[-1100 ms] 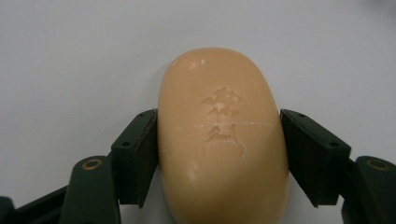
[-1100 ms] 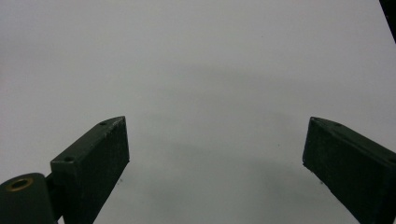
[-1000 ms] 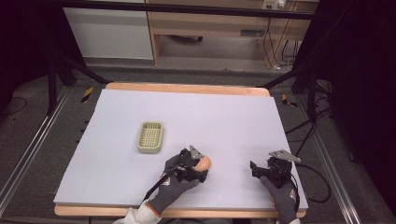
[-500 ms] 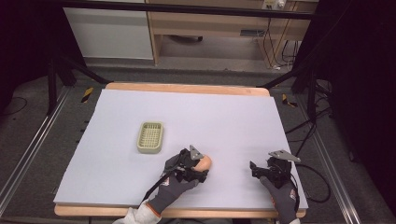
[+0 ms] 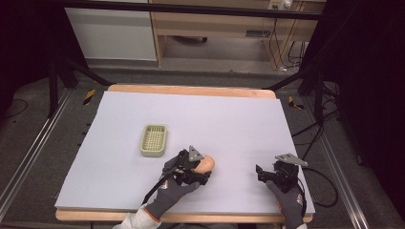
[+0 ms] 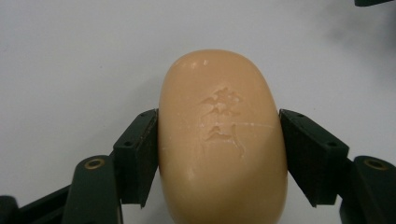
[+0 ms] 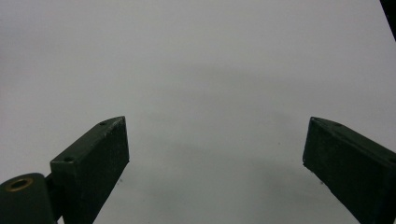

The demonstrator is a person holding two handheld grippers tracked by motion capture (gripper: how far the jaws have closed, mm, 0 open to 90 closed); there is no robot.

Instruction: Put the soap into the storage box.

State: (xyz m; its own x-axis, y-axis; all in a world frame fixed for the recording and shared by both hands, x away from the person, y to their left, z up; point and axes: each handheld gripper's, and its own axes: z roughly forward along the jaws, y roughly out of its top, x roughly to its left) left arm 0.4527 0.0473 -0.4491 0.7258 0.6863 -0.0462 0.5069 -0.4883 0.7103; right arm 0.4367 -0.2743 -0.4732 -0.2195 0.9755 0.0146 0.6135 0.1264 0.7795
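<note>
At the near edge of the pale grey worktop (image 5: 239,124), the left tongs (image 6: 219,154) were clamped on a smooth, peach-coloured oval bar of soap (image 6: 222,140), one black pad pressed against each long side; the bar appeared to rest on the surface. To the right, well apart, the right tongs (image 7: 215,163) stood wide apart with nothing between them, low over bare worktop. Just beyond the soap, to its left in the high view, lay a small, pale green, slotted plastic soap tray (image 5: 154,140), with nothing in it. Judging by the layout, the grasp was made, while the lift and the placing of the bar in the tray remained to be done.
</note>
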